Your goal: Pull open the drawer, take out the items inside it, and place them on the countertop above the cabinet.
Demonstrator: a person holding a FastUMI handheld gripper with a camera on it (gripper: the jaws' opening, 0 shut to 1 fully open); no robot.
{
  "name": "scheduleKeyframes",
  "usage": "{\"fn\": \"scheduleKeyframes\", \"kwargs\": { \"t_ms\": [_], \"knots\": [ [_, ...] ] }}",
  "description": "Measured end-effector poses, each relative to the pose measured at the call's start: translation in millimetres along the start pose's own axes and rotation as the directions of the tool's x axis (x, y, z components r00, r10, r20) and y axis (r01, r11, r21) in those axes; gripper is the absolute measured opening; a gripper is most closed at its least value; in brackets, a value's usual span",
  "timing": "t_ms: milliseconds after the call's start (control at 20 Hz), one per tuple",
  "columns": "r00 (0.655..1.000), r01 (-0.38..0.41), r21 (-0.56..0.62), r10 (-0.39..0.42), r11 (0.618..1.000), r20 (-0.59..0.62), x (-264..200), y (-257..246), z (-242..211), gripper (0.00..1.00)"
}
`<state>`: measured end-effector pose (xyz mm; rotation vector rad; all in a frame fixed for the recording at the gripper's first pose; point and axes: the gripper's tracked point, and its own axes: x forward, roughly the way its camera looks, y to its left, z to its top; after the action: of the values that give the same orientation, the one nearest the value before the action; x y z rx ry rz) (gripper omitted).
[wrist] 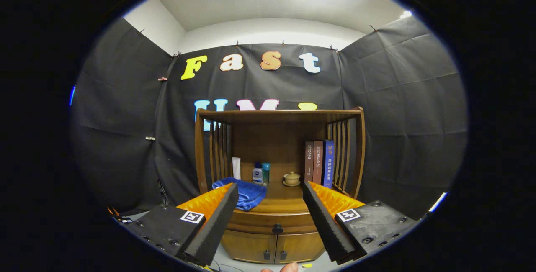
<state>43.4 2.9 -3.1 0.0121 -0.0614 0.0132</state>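
My hand-held gripper [270,196] is spread wide, holding nothing. The drawer [272,221] is shut, beyond my fingers. On the tabletop [289,194]: three books [319,162], two bottles [261,173], one blue towel [245,192].

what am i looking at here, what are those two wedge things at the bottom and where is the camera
The camera rides on a hand-held gripper that a person carries; it looks forward along the two fingers, the wedges you see. They stand apart, open, holding nothing.

Ahead is a wooden cabinet. Its drawer, with a dark knob, is shut, seen between the fingers. On the countertop above it lie a blue towel, two small bottles, a lidded cup and three books standing at the right. Two small doors sit below the drawer.
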Motion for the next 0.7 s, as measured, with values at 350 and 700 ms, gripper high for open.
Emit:
{"fn": "scheduleKeyframes", "kwargs": {
  "t_ms": [350, 700],
  "knots": [
    [0.997, 0.011, 0.000, -0.011, 1.000, -0.073, 59.0, -5.5, -78.6, 0.99],
    [0.989, 0.020, -0.004, -0.020, 1.000, -0.146, 102.0, -19.7, -173.3, 0.99]
  ]
}}
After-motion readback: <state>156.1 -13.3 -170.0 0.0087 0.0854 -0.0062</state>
